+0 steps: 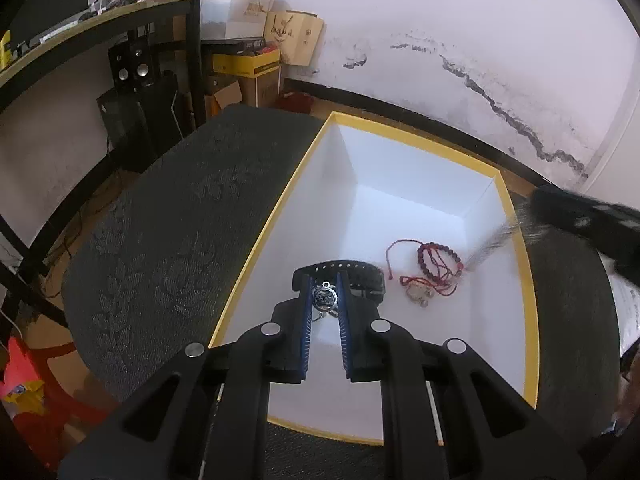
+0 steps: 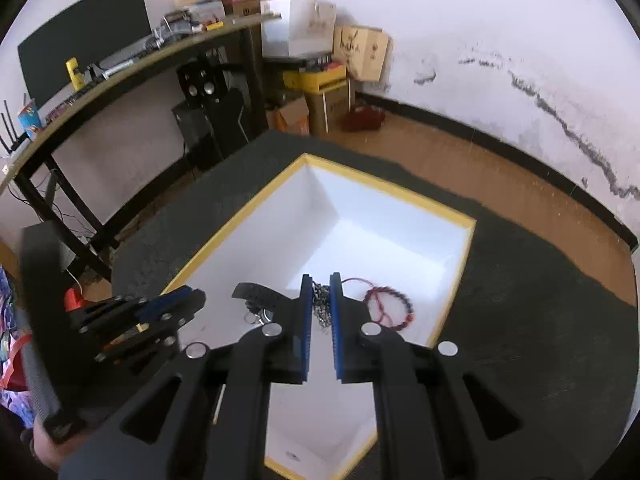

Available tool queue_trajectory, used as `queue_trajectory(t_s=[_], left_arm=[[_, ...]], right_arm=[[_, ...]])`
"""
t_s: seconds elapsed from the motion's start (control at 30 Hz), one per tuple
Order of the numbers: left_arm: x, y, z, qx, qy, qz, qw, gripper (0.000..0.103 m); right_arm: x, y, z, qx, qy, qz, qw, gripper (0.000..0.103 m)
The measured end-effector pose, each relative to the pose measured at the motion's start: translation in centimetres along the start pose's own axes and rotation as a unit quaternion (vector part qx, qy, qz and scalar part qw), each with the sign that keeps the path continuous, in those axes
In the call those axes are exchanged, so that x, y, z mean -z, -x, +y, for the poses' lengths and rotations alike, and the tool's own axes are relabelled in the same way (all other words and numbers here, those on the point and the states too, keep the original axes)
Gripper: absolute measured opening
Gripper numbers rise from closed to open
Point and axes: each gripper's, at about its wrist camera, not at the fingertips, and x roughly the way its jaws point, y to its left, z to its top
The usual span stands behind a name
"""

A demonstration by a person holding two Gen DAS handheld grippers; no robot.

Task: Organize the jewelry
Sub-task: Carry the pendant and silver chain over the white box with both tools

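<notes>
A white box with a yellow rim point(image 1: 280, 204) point(image 2: 248, 212) lies on a dark patterned cloth. Inside it are a black watch strap point(image 1: 352, 272) point(image 2: 260, 294), a dark red bead bracelet point(image 1: 440, 256) point(image 2: 394, 304) with red cord, and a small pale charm point(image 1: 418, 294). My left gripper point(image 1: 325, 298) is shut on a silver pendant point(image 1: 324, 300) just above the box floor, over the strap. My right gripper point(image 2: 320, 292) is shut on a silver chain point(image 2: 322, 308) that hangs into the box. In the left wrist view the right gripper point(image 1: 584, 220) and chain are motion-blurred.
The dark cloth point(image 1: 168, 240) covers a low round seat. A desk point(image 2: 120, 76) with clutter, speakers point(image 1: 132, 64) and cardboard boxes point(image 2: 360, 52) stand behind at the left. A cracked white wall point(image 1: 480, 60) and wooden floor point(image 2: 480, 160) lie beyond.
</notes>
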Motion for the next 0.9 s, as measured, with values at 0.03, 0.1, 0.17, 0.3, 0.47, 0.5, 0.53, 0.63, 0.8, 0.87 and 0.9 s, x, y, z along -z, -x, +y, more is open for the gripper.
queue_trajectory(t_s=[0.03, 0.1, 0.17, 0.3, 0.47, 0.5, 0.53, 0.63, 0.8, 0.87, 0.9], left_arm=[[0.0, 0.0, 0.2, 0.002, 0.0, 0.0, 1.0, 0.012], [0.1, 0.1, 0.5, -0.001, -0.002, -0.001, 1.0, 0.012], [0.3, 0.0, 0.8, -0.002, -0.001, -0.002, 1.0, 0.012], [0.4, -0.2, 1.6, -0.003, 0.004, 0.001, 1.0, 0.012], [0.3, -0.1, 1.4, -0.001, 0.004, -0.001, 1.0, 0.012], [0.3, -0.1, 1.2, 0.0, 0.002, -0.002, 1.0, 0.012], [0.3, -0.1, 1.1, 0.0, 0.001, -0.002, 1.0, 0.012], [0.3, -0.1, 0.8, 0.001, -0.001, -0.001, 1.0, 0.012], [0.3, -0.2, 0.4, 0.001, -0.003, -0.001, 1.0, 0.012], [0.3, -0.2, 0.4, 0.001, -0.004, -0.002, 1.0, 0.012], [0.3, -0.2, 0.4, 0.0, -0.004, -0.002, 1.0, 0.012]], right_arm=[[0.0, -0.9, 0.1, 0.0, -0.002, 0.008, 1.0, 0.009], [0.1, -3.0, 0.1, 0.001, -0.01, 0.025, 1.0, 0.009], [0.1, -5.1, -0.1, 0.008, -0.015, 0.041, 0.999, 0.009], [0.2, -8.4, -0.7, 0.021, -0.023, 0.07, 0.997, 0.009], [0.1, -10.5, -0.9, 0.034, -0.026, 0.088, 0.995, 0.009], [0.1, -10.7, -1.0, 0.034, -0.027, 0.091, 0.995, 0.009], [0.2, -10.8, -1.2, 0.034, -0.029, 0.093, 0.995, 0.009], [0.2, -10.9, -1.4, 0.039, -0.025, 0.096, 0.994, 0.009], [0.4, -11.9, -1.8, 0.049, -0.023, 0.109, 0.993, 0.009], [0.5, -12.2, -2.0, 0.051, -0.021, 0.111, 0.992, 0.009], [0.6, -12.2, -2.1, 0.054, -0.019, 0.11, 0.992, 0.009]])
